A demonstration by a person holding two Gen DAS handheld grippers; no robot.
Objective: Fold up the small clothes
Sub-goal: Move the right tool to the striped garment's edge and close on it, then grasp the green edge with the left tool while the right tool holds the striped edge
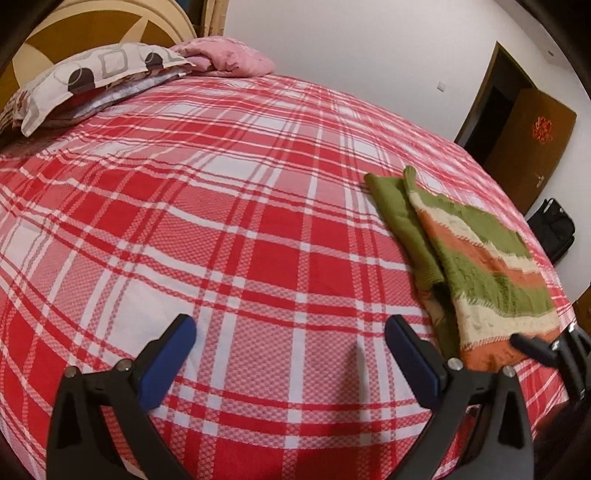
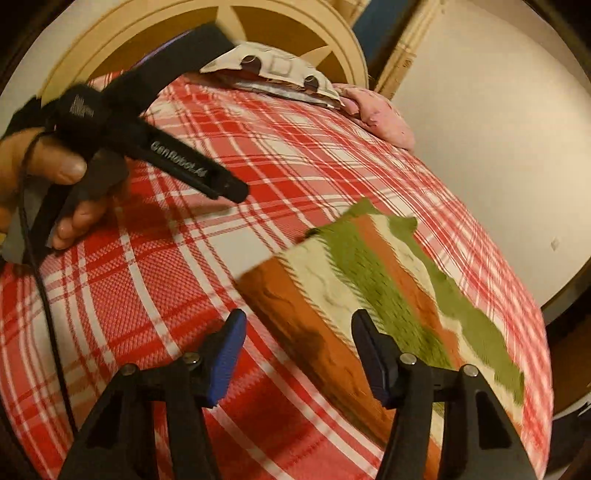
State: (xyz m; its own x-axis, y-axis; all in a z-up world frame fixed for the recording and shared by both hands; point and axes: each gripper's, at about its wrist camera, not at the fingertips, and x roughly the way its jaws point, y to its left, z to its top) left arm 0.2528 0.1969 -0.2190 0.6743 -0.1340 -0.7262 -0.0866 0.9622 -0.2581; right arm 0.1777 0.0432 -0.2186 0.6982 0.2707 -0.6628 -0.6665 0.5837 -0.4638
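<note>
The sweater [image 1: 480, 258], a green, orange and cream striped knit, lay folded flat on the right side of the plaid bed [image 1: 221, 221], near the edge. The right gripper [image 2: 295, 354] sat right at its near orange end with fingers spread wide, pinching nothing, one finger over the knit and the other over the sheet. The left gripper [image 1: 291, 354] was off to the left of the sweater over bare plaid, also spread wide and holding nothing. Pillows [image 1: 92, 77] were piled at the far end against the headboard [image 2: 295, 33], and a brown door [image 1: 528, 147] stood open on the far right.
</note>
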